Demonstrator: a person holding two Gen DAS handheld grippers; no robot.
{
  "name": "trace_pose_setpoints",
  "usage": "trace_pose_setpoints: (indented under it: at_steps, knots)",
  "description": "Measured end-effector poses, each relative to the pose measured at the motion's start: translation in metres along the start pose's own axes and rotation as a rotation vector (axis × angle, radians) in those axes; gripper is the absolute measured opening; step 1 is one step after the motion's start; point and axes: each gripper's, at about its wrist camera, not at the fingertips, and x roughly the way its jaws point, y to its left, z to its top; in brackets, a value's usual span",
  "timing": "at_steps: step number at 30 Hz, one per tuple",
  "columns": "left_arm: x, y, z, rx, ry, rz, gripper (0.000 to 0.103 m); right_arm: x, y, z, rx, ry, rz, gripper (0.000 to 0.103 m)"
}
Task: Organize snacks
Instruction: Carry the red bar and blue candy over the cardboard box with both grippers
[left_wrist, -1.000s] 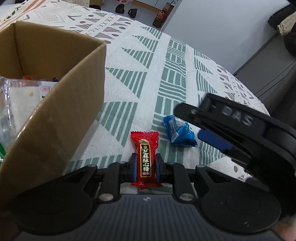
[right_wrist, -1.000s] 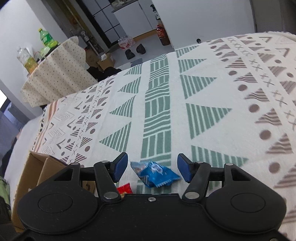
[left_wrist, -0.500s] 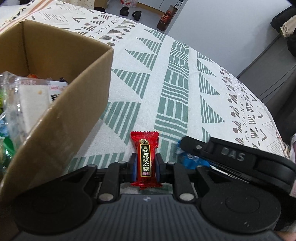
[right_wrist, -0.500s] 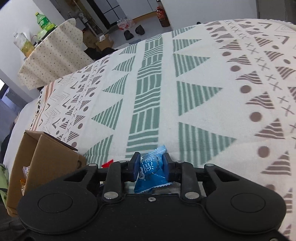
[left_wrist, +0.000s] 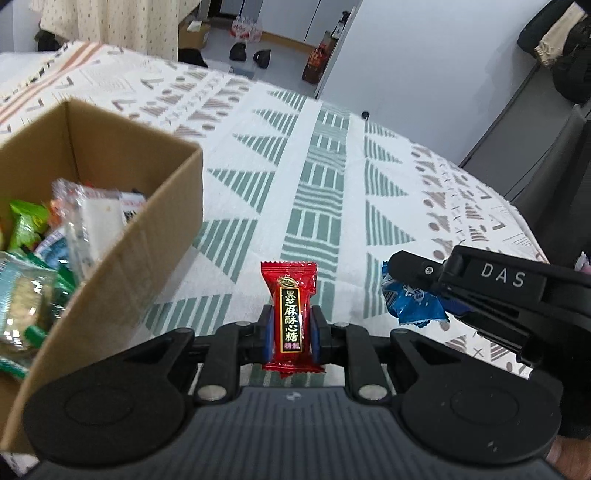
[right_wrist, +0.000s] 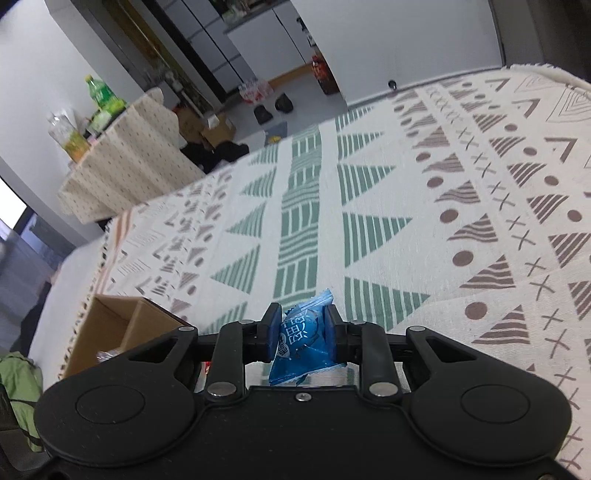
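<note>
The right tool (right_wrist: 301, 334), open around the blue candy (right_wrist: 301, 341) a second ago, now pinches it clear of the counter (right_wrist: 369, 184). The left tool (left_wrist: 289, 334) grips the red candy (left_wrist: 290, 314) just right of the box (left_wrist: 122, 236). Both look ready to drop in.

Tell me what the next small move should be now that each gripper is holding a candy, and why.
Probably swing the left gripper left over the open box: its red candy is clamped, and the box with the other snacks sits right beside it.
</note>
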Motion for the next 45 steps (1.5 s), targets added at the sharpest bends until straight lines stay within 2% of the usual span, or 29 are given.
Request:
trace_pose_setpoints:
  at_steps: [21,34,45]
  knots:
    - [-0.089,0.019,0.013,-0.029,-0.184,0.042,0.018,-0.058,0.041,-0.010,-0.052,-0.118,0.104,0.024]
    - [-0.133,0.065,0.024,-0.084,-0.249,0.070,0.018,-0.067,0.085,-0.023,-0.122,-0.134,0.144,0.024]
    - [-0.154,0.109,0.029,-0.143,-0.270,0.096,0.018,-0.066,0.122,-0.038,-0.197,-0.120,0.164,0.024]
